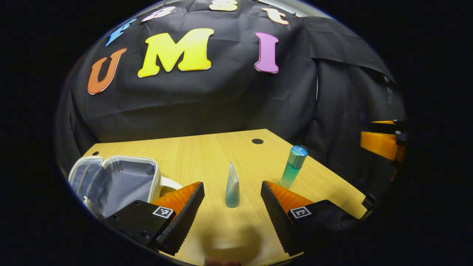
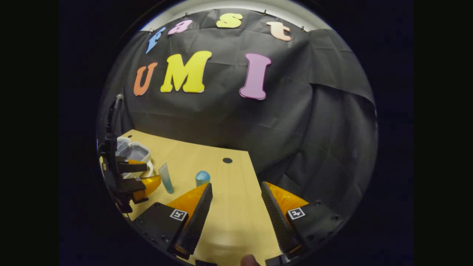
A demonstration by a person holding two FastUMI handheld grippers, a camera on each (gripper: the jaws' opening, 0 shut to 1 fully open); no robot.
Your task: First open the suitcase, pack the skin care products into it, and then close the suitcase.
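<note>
— So, what does your left gripper view give you?
— Your left gripper (image 1: 232, 207) hovers low over the wooden table (image 1: 207, 151), jaws wide and holding nothing. A pale teal tube (image 1: 232, 186) stands upright on its cap between the fingers, a little ahead of them and touching neither. To its right a blue-green bottle (image 1: 293, 167) stands near the table's edge. At the left the small white suitcase (image 1: 122, 181) lies open, grey lining showing. Your right gripper (image 1: 382, 142) shows at the far right, off the table.
— And your right gripper view?
— Your right gripper (image 2: 236, 207) has its jaws wide, empty, above the table's right edge (image 2: 236, 221). The bottle (image 2: 202, 177) stands just beyond its left finger, the tube (image 2: 166, 178) farther left, then your left gripper (image 2: 138, 177) and the open suitcase (image 2: 133, 151) behind it.
</note>
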